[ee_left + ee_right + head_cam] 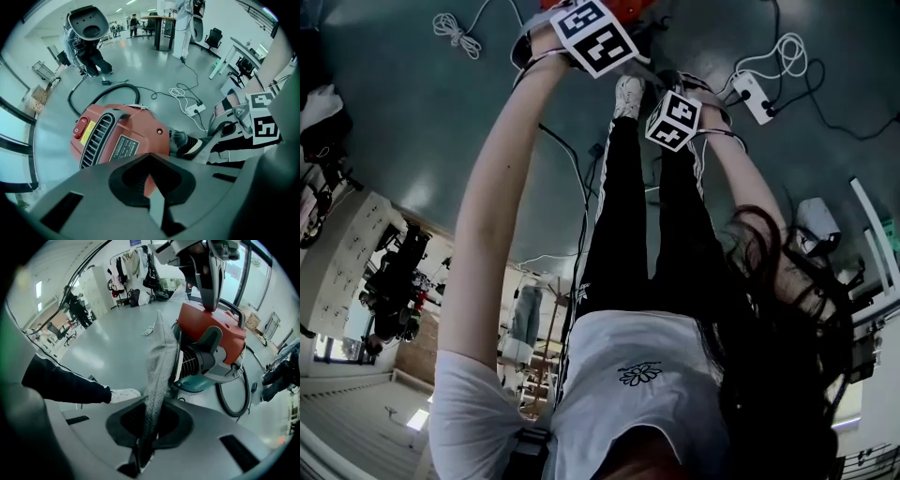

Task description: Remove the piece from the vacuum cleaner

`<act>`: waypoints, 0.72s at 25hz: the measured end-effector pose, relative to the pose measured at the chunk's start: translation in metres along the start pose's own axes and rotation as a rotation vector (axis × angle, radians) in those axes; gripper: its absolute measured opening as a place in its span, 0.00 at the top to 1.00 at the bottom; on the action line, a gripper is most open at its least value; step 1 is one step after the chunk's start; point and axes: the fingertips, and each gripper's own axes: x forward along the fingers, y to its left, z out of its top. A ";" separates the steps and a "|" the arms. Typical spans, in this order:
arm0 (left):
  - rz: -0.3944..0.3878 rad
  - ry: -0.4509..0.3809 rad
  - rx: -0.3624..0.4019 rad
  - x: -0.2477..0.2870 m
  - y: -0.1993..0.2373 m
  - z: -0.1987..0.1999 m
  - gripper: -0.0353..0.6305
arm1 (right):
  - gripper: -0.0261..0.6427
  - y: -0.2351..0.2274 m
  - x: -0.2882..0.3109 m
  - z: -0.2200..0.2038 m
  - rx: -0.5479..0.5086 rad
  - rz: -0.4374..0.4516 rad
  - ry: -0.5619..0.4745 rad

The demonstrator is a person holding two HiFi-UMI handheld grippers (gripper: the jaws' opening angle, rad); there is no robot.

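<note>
A white power strip (755,97) and coiled cord (457,33) lie on the grey floor (403,122).

The vacuum cleaner (123,138) has a red shell of smooth, glossy moulded plastic, and its teal base (199,383) is plastic with a duller finish. The piece (161,362) is a thin grey sheet, finely perforated and matt. It is probably woven cloth or mesh, though blur hides the weave. The black hose (117,87) on the far floor looks matt. The floor (154,70) is smooth, grey and faintly shiny.
</note>
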 end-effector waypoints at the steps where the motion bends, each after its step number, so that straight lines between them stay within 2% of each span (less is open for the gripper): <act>1: 0.002 -0.008 -0.005 0.001 -0.001 0.000 0.94 | 0.93 0.001 -0.001 0.000 0.001 0.002 0.000; 8: -0.002 -0.002 -0.004 0.002 -0.002 -0.001 0.94 | 0.93 0.007 -0.001 0.003 -0.046 0.013 0.004; 18: 0.003 -0.022 -0.018 0.004 -0.004 -0.001 0.94 | 0.92 0.015 0.006 0.004 -0.175 0.017 0.022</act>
